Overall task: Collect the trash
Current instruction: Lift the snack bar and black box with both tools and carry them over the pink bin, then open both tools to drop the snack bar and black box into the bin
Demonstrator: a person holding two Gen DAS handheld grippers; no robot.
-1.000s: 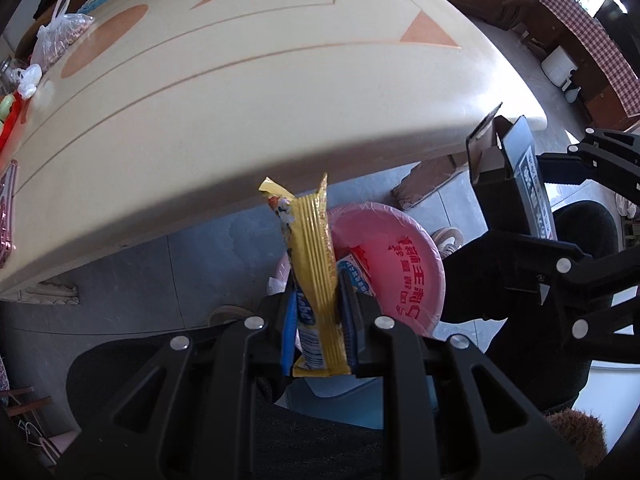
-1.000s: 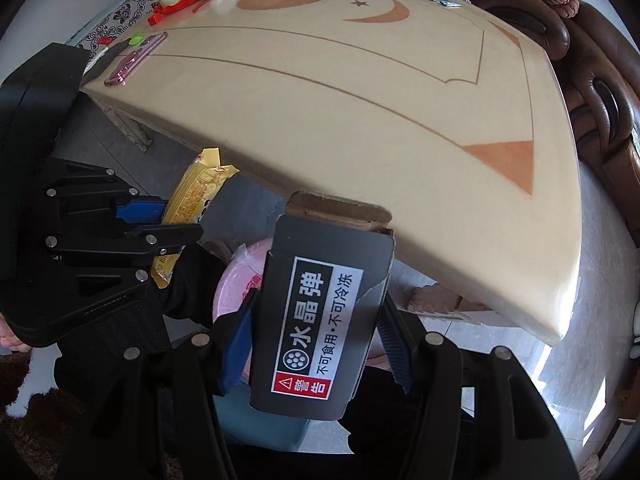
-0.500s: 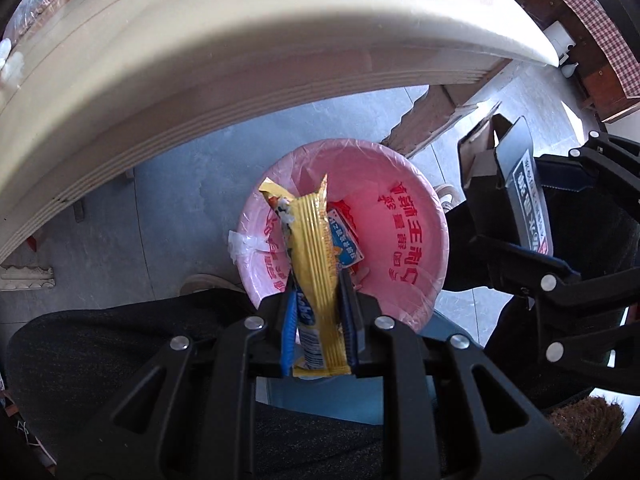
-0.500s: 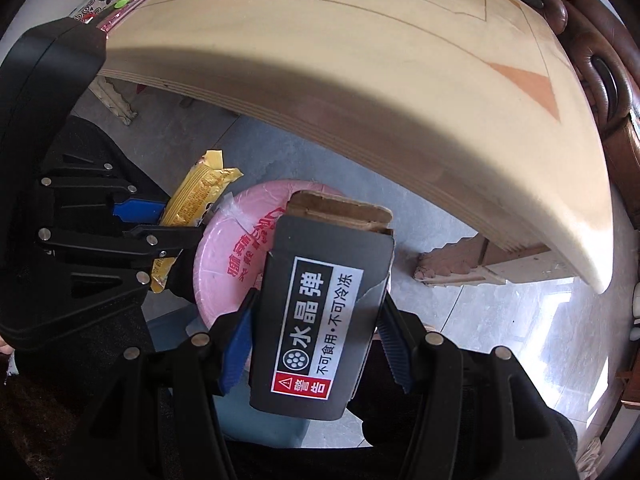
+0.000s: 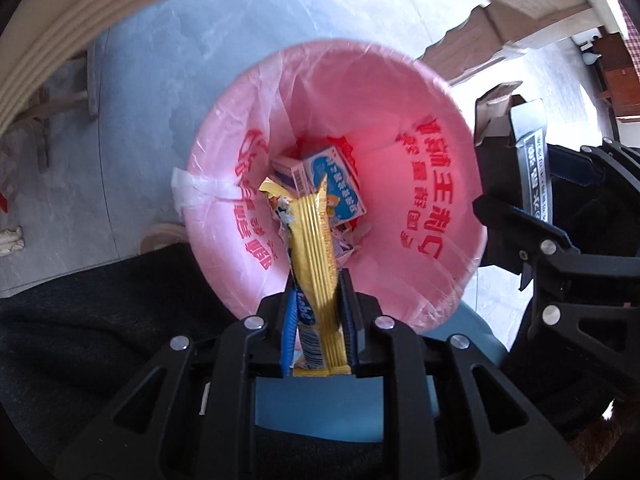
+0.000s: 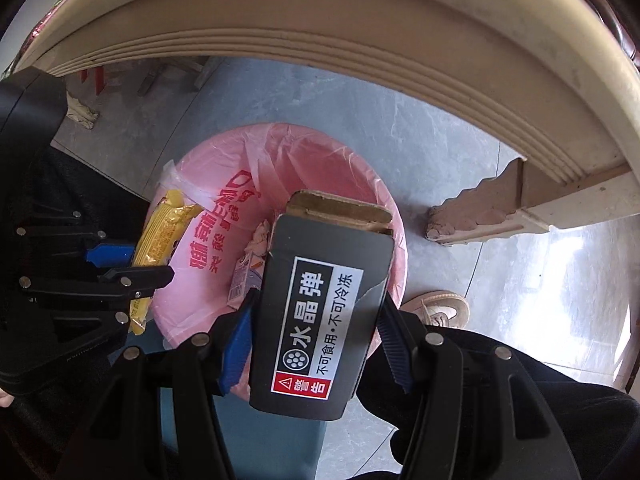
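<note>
Pink plastic lines the round trash bin [image 5: 420, 184], red characters printed across the liner, with small cartons [image 5: 336, 184] lying at its bottom. Over its rim, the right gripper [image 6: 316, 340] has its jaws pinching a dark grey cardboard box [image 6: 320, 312] with a white-and-black warning label and an open brown flap. Beside it, the left gripper [image 5: 318, 320] has its jaws clamped on a yellow ridged snack wrapper [image 5: 314, 252], upright above the bin's mouth.
</note>
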